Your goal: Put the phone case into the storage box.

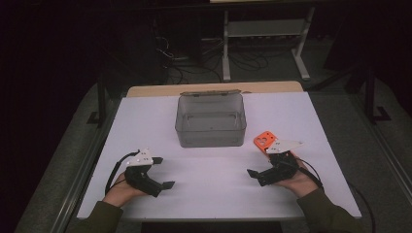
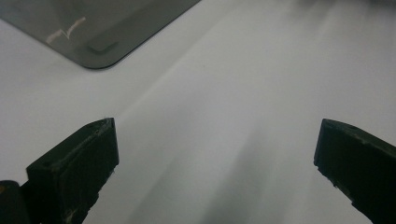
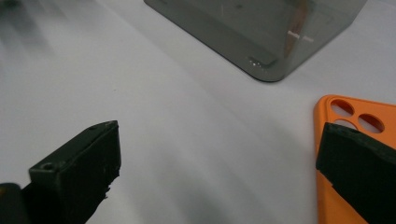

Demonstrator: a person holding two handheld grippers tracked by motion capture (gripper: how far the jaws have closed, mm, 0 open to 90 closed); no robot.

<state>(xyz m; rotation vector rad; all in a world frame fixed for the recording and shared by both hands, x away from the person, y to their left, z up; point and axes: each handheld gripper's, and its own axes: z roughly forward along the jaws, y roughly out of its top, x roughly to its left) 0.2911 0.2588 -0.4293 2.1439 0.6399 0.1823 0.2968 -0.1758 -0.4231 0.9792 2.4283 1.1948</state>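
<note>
Dark room and tangled cables are seen behind a white surface [image 1: 214,170]. An orange phone case [image 1: 265,141] is laid flat on that surface, near its right side, just beside the right tongs [image 1: 260,175]. It is judged to be light, thin and a bit bendy, so it is not likely to be broken by a squeeze. It may be slippery on the smooth top. It lies flat, so one edge is best pinched, maybe the long edge away from the round camera holes [image 3: 357,115]. A see-through grey box [image 1: 210,119] is set at the middle of the surface, to the left of the case, with nothing seen inside. The right tongs are spread wide and nothing is held. The left tongs [image 1: 158,184] are spread wide too, with bare white surface between them.
</note>
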